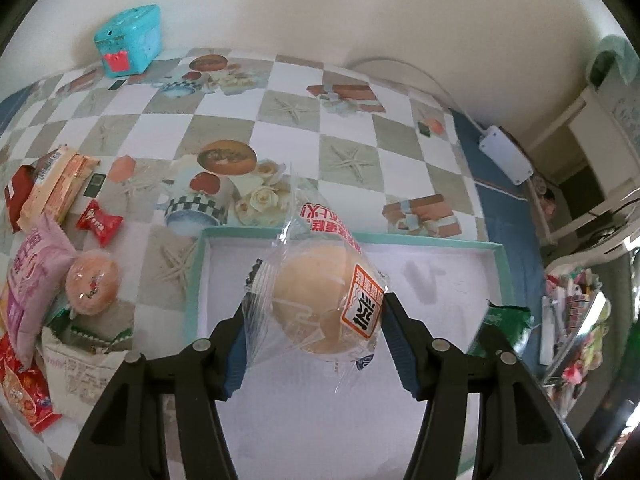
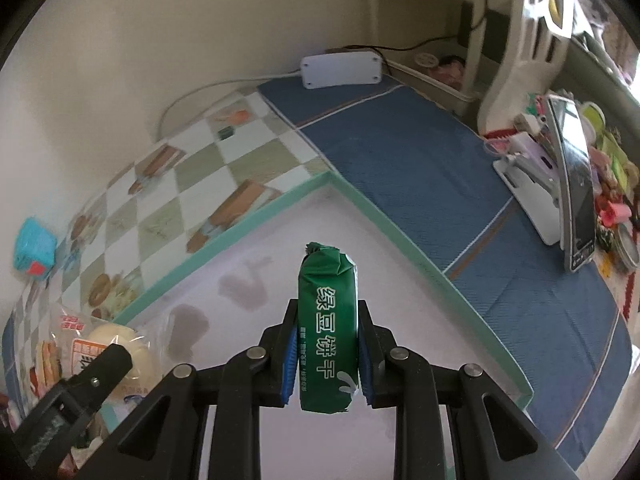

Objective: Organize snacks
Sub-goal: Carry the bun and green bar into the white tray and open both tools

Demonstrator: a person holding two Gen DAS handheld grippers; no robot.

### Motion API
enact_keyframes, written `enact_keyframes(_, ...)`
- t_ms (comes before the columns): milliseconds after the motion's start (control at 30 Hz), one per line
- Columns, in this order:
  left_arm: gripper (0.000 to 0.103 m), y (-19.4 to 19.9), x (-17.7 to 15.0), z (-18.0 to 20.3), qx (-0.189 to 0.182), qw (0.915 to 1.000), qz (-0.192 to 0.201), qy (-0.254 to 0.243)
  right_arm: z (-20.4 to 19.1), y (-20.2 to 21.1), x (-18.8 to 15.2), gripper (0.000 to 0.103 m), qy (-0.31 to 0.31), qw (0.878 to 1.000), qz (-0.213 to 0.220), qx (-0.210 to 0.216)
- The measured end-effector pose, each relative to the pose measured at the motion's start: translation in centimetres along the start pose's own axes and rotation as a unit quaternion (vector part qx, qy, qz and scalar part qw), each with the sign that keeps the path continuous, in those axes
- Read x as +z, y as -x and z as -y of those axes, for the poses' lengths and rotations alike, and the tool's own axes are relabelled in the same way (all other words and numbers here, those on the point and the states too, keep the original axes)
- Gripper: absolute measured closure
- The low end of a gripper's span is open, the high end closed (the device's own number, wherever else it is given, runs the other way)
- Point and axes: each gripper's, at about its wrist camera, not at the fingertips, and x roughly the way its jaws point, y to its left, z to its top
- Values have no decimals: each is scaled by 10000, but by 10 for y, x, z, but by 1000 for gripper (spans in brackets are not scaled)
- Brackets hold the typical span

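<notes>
My left gripper [image 1: 314, 316] is shut on a round pale bun in a clear wrapper [image 1: 316, 304], held above the white floor of a teal-rimmed tray [image 1: 352, 237]. My right gripper [image 2: 328, 340] is shut on a green biscuit pack [image 2: 327, 320] with white lettering, standing upright between the blue pads over the same tray [image 2: 256, 216]. In the right wrist view the wrapped bun [image 2: 116, 340] and a left gripper finger [image 2: 80, 384] show at the lower left. The green pack [image 1: 504, 320] peeks in at the right of the left wrist view.
A heap of snacks lies left of the tray: a second wrapped bun [image 1: 92, 288], a red candy [image 1: 99, 222], a pink bag [image 1: 32, 280], orange packs [image 1: 52, 188]. A teal box [image 1: 128, 38] stands at the back wall. A white power box [image 2: 340, 68] and a phone on a stand [image 2: 576, 188] sit on the blue cloth.
</notes>
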Motion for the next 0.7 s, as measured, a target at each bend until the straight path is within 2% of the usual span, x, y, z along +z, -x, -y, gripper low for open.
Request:
enact_keyframes(100, 40, -7, -2, -1, -17, 10000, -68, 42, 5, -5, -1, 75, -84, 9999, -69, -99)
enact_keyframes(233, 29, 1, -2, -6, -100, 9998, -61, 143, 4, -2, -1, 74, -43, 9999, -84, -33)
enact_keyframes(300, 25, 8, -2, -10, -100, 9997, -55, 204, 2, 2, -2, 70, -17, 10000, -62, -12)
enact_keyframes(367, 25, 19, -1, -18, -84, 9994, -19, 325, 1, 6, -4, 56, -29, 10000, -47, 65)
enact_keyframes(400, 25, 24, -1, -23, -44, 9992, 24, 392, 0, 7, -4, 53, -30, 9999, -46, 89)
enact_keyframes(533, 22, 47, -3, -46, 331, 9971, 275, 634, -3, 16, -8, 41, -19, 9998, -2, 178)
enact_keyframes(600, 9, 57, -6, -58, 632, 9946, 409, 720, -7, 23, -11, 40, 40, 9997, 33, 243)
enact_keyframes(700, 9, 68, -13, -72, 988, 9911, 515, 734, -12, 35, -18, 34, 38, 9992, 60, 399)
